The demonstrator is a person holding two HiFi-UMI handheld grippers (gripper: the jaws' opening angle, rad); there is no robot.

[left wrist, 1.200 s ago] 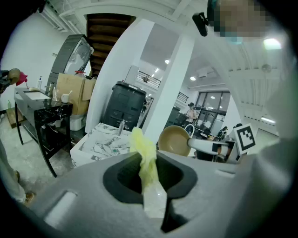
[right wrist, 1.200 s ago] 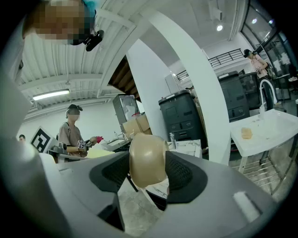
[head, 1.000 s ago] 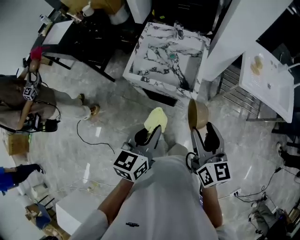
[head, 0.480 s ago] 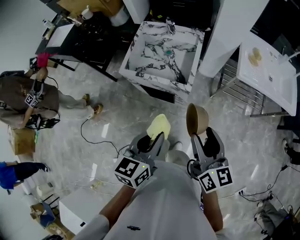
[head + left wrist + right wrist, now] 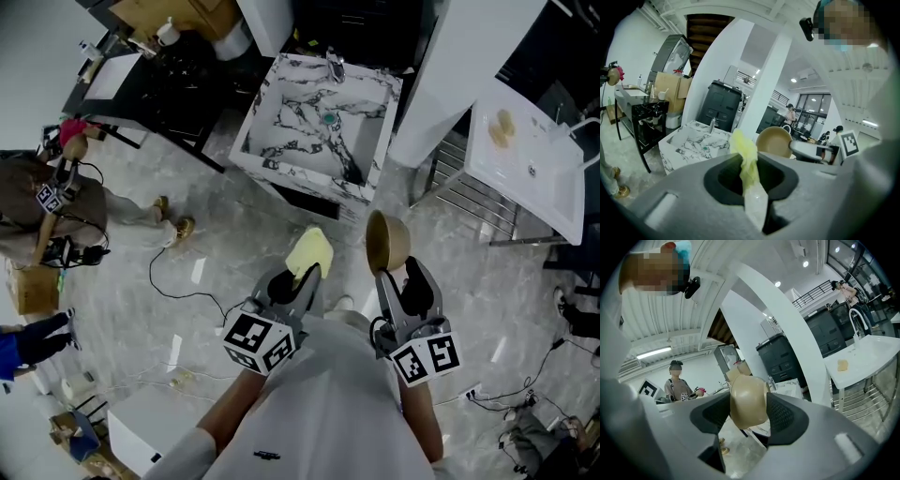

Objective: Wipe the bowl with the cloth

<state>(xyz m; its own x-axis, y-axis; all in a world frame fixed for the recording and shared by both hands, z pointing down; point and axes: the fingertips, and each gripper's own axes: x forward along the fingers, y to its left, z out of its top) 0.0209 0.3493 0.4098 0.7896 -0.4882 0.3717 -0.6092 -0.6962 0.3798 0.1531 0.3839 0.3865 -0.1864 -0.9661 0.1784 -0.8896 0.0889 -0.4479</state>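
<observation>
Head view with the two gripper views, both tools held out in front of the person above a pale marbled floor [image 5: 216, 253]. The left gripper [image 5: 302, 277] has its jaws closed on the yellow cloth [image 5: 310, 251]; in the left gripper view a thin fold of fabric is pinched in the slot between the jaws and rises past their tips, where it opens into a loose, crumpled tuft. The right gripper [image 5: 388, 274] is clamped on the tan bowl [image 5: 386, 241], one jaw on each side of its wall, so that the bowl stands on edge just beyond the jaw tips. In the right gripper view its rounded outer side faces the camera and fills the gap between the two dark pads. Seen from the left gripper, the bowl lies to the right of the cloth and slightly farther out, its hollow turned toward that gripper. Cloth and bowl are near each other but apart. Each tool carries a marker cube at its rear, the left marker cube [image 5: 258, 339] and the right marker cube [image 5: 427, 354], close to the person's white sleeves. Ahead of both sets of jaws, well beyond cloth and bowl, stands a marble-patterned basin [image 5: 298, 178]; a white column [image 5: 441, 84] rises to the right of it.
</observation>
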